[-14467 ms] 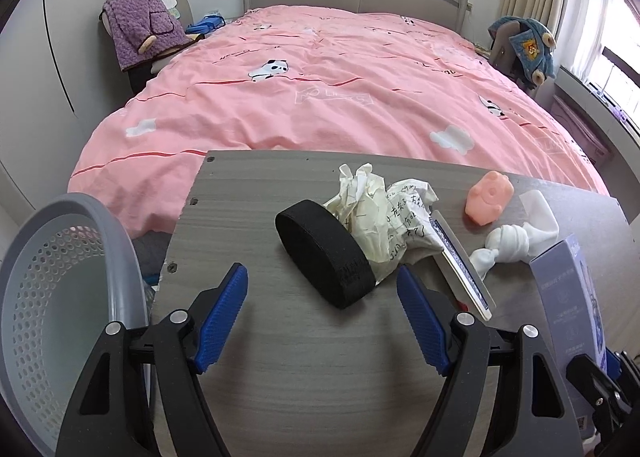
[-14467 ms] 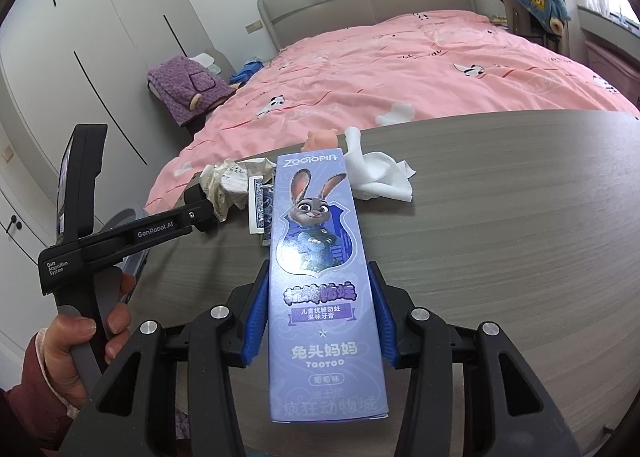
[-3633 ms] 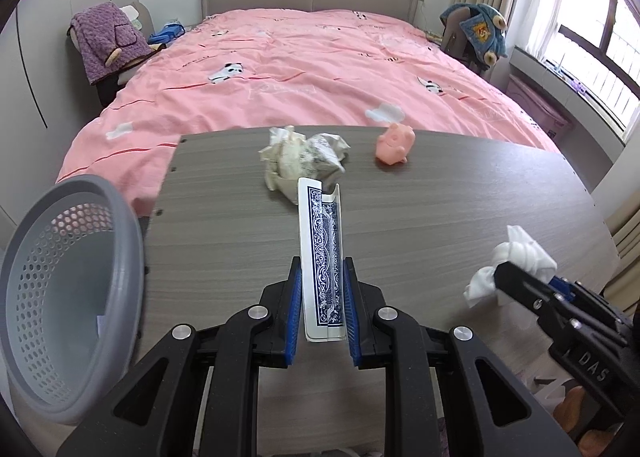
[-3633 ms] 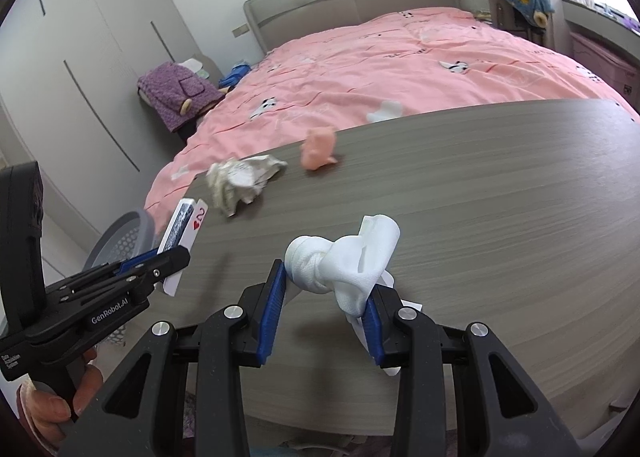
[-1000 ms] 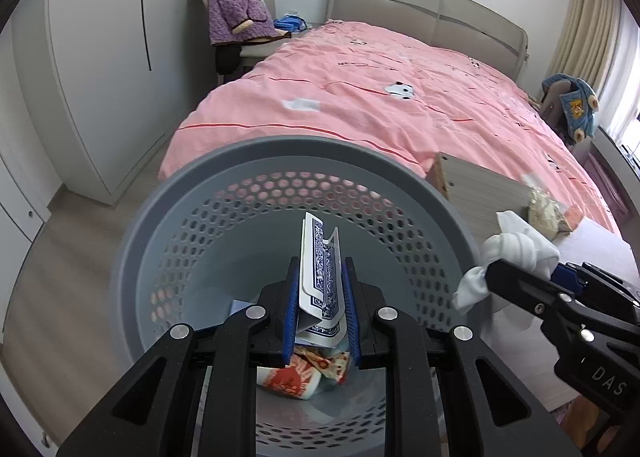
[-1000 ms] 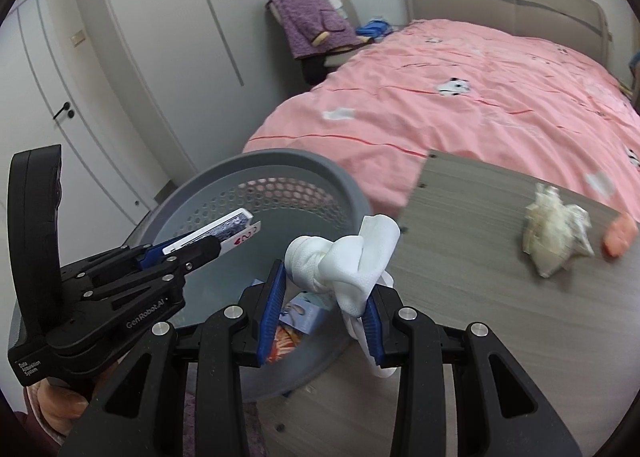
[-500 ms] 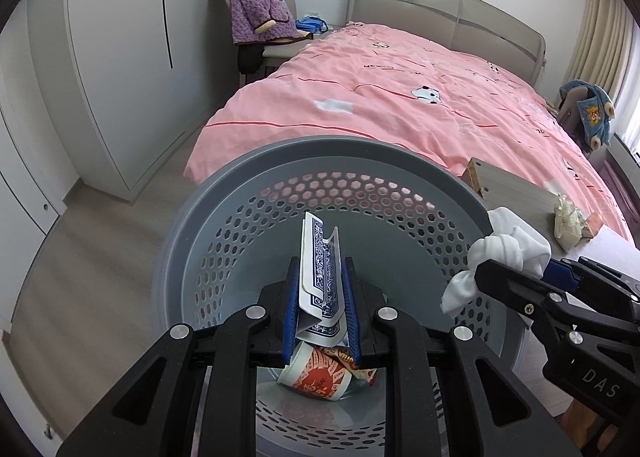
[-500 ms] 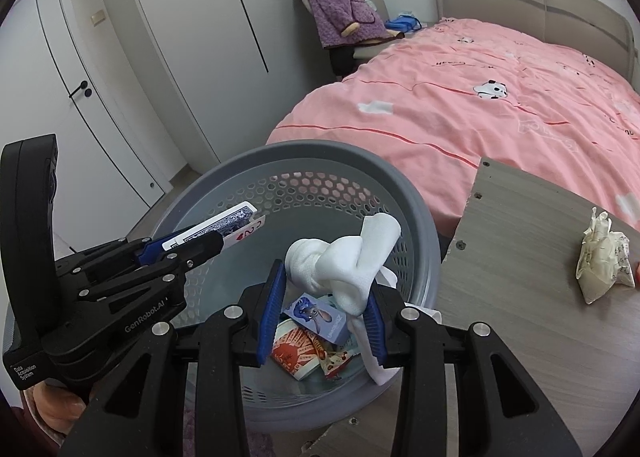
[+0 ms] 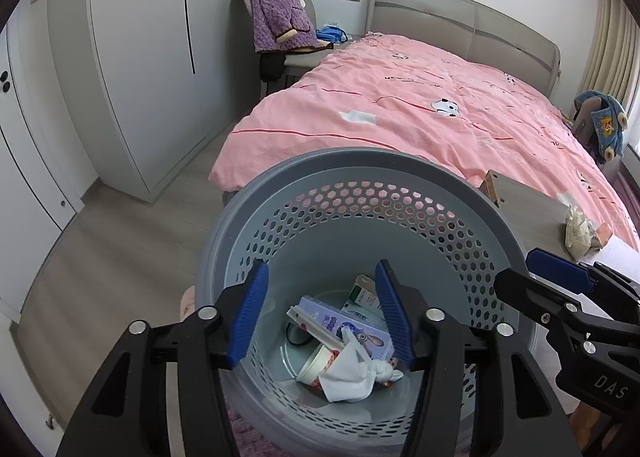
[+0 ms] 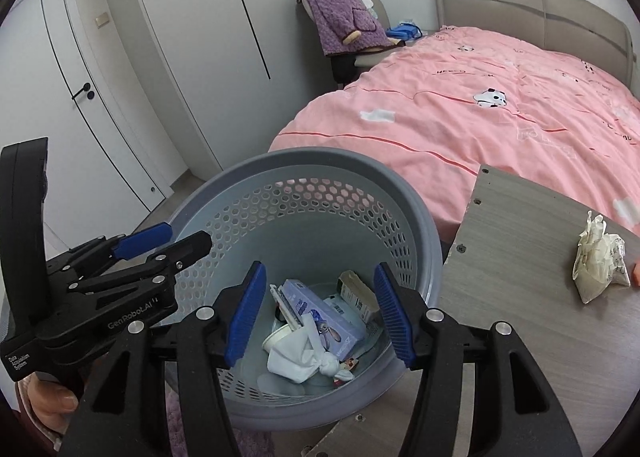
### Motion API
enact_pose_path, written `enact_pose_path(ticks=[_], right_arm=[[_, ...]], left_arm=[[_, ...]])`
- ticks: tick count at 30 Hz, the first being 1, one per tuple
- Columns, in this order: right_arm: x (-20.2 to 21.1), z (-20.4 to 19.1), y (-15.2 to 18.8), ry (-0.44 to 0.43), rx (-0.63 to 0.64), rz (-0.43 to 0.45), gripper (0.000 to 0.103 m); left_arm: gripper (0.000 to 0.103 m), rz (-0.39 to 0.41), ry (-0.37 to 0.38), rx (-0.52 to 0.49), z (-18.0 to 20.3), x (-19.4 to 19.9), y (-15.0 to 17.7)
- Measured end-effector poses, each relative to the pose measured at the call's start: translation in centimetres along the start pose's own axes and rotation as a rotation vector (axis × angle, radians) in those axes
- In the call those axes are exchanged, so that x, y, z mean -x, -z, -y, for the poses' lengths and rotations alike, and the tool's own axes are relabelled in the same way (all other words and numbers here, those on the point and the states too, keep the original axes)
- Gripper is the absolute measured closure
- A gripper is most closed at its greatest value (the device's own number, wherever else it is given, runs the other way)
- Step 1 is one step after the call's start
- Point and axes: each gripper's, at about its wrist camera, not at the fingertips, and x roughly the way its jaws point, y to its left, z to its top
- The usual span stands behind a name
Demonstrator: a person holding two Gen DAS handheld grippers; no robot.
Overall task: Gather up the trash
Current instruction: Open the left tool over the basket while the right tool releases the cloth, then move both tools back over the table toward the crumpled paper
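With both hand-held grippers, left (image 9: 320, 309) and right (image 10: 318, 311), just opened and empty over the grey perforated plastic basket (image 9: 280, 177), we should lift clear before fetching the crumpled cream paper wad (image 10: 598, 261) on the grey wood-grain worktop (image 10: 520, 241).

Basket (image 9: 400, 161) mouth lies open below; table (image 10: 520, 241) edge crowds its right rim.

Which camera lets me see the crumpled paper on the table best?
The right wrist view: the crumpled paper sits large and whole on the grey table, folds visible. In the left wrist view the same paper is tiny, squeezed against the picture's far right edge.
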Motion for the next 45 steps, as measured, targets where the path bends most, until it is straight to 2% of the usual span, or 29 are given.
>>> enact_pose_path(ticks=[26,36,45], right_arm=[[2.1,0.1,1.4,0.027,-0.009,0.023,0.037],[4.2,1.7,2.3,0.064,-0.052,0.049,0.033],[7.3,5.1,4.2,0.137,-0.122,0.073,0.030]], left_arm=[[0.035,0.045,-0.046,-0.022,0.4,2.8,0.7],[0.030,0.048,-0.005,-0.050,2.3,3.8,1.3],[0.030,0.051,0.048,-0.105,5.6,4.6,1.8]])
